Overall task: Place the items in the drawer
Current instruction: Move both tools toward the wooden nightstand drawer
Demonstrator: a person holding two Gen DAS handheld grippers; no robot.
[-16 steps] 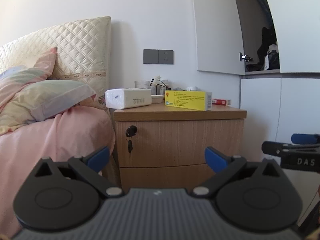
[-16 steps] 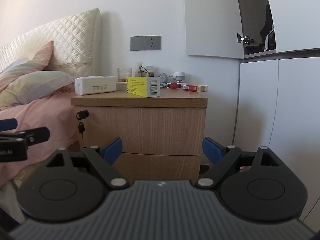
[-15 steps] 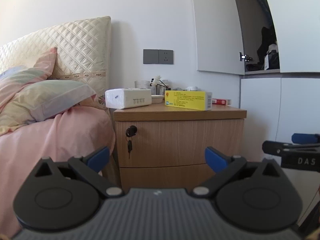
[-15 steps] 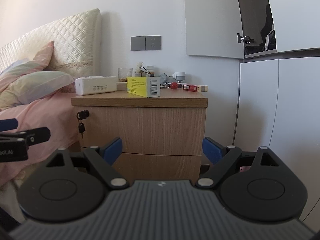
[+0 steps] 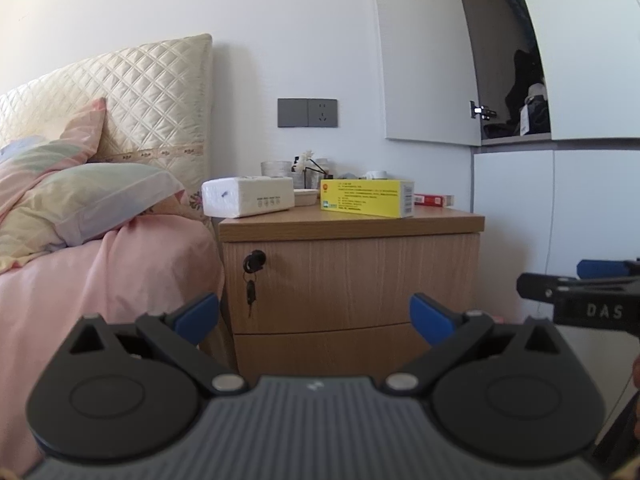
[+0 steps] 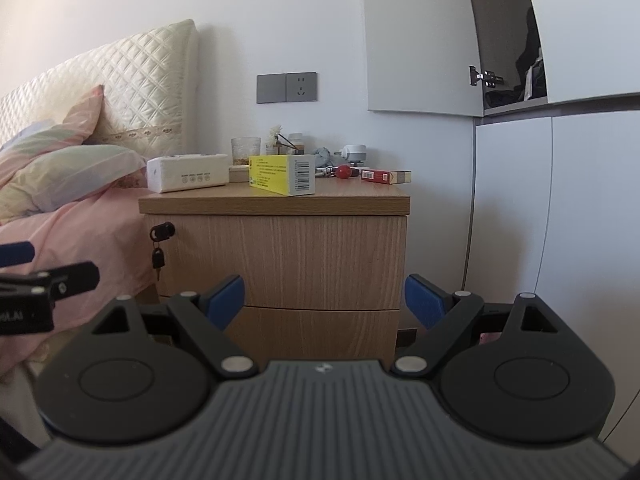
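Nothing has shifted since a moment ago: left gripper and right gripper hang wide and empty, well short of the closed top drawer, with the yellow box untouched on the nightstand, so no step has begun.

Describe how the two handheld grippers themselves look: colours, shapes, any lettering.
Both look alike. The left gripper and right gripper each have a grey ribbed body, two black round discs, black angled linkages with silver pins, and blue finger pads. White lettering marks the right gripper's side, seen from the left wrist.
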